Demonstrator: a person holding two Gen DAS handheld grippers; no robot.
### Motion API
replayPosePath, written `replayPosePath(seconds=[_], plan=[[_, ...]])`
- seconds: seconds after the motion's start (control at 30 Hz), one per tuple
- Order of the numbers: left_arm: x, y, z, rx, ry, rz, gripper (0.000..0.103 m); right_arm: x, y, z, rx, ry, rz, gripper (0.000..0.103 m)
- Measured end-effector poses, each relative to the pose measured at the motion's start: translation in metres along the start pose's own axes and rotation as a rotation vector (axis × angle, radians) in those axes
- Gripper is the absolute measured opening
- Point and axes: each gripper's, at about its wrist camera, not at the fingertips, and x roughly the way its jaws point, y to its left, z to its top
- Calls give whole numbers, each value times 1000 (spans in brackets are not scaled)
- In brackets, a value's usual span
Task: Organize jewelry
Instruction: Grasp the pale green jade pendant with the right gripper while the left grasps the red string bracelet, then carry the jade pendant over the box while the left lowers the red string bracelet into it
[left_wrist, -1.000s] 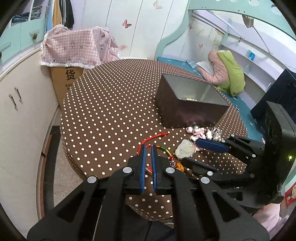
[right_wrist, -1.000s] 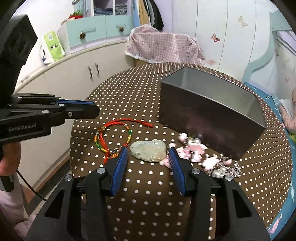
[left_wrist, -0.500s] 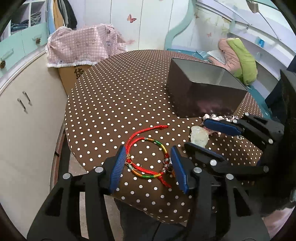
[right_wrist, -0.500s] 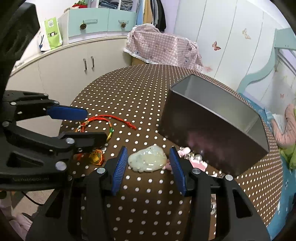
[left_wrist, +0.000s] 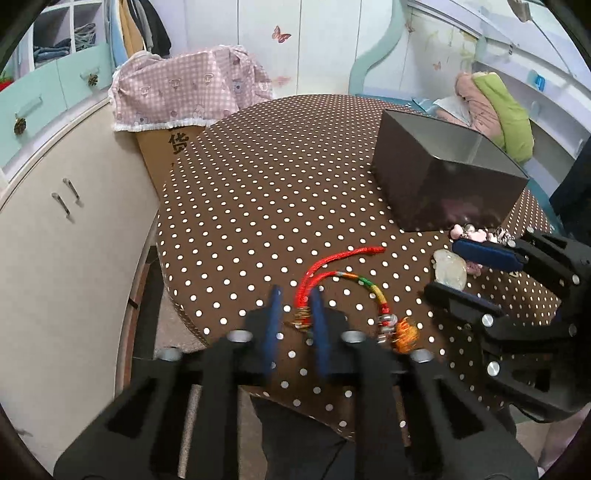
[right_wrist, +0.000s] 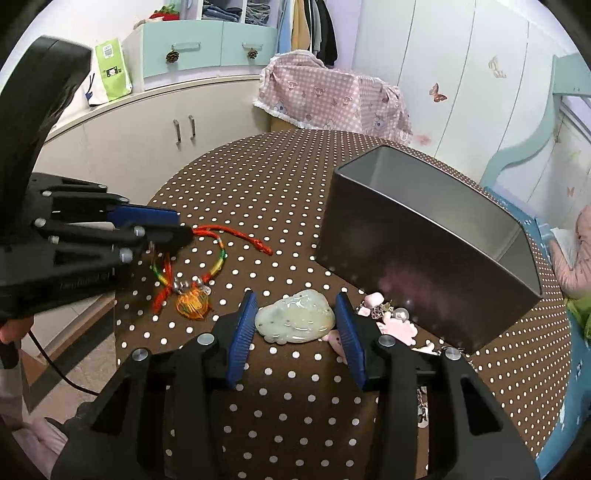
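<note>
Entry: jade pendant (right_wrist: 295, 320), lower centre of frame, lies flat between the unclosed jaws of the right gripper (right_wrist: 295, 325), while the left gripper (left_wrist: 295, 314), jaws parted, straddles the red cord bracelet (left_wrist: 334, 275); risk: smooth stone squirting out sideways under an off-centre pinch.

You are holding two black grippers: the left gripper (left_wrist: 295, 317) and right gripper (right_wrist: 295, 325) are wearing blue finger pads (right_wrist: 243, 332) and silver screws; a black cable (right_wrist: 55, 369) is trailing from the left one.

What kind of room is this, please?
Probably a child's bedroom: butterfly stickers on the wardrobe doors, hanging clothes, and a pastel bunk bed frame beside the polka-dot table.
</note>
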Motion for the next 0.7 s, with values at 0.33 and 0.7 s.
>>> replayPosePath(seconds=[0.33, 0.7], plan=[[-6, 9, 9, -49, -19, -91, 7, -14, -11, 4, 58, -31, 4, 41], [-44, -9, 45, -24, -137, -188, 7, -50, -37, 15, 119, -112, -39, 41]])
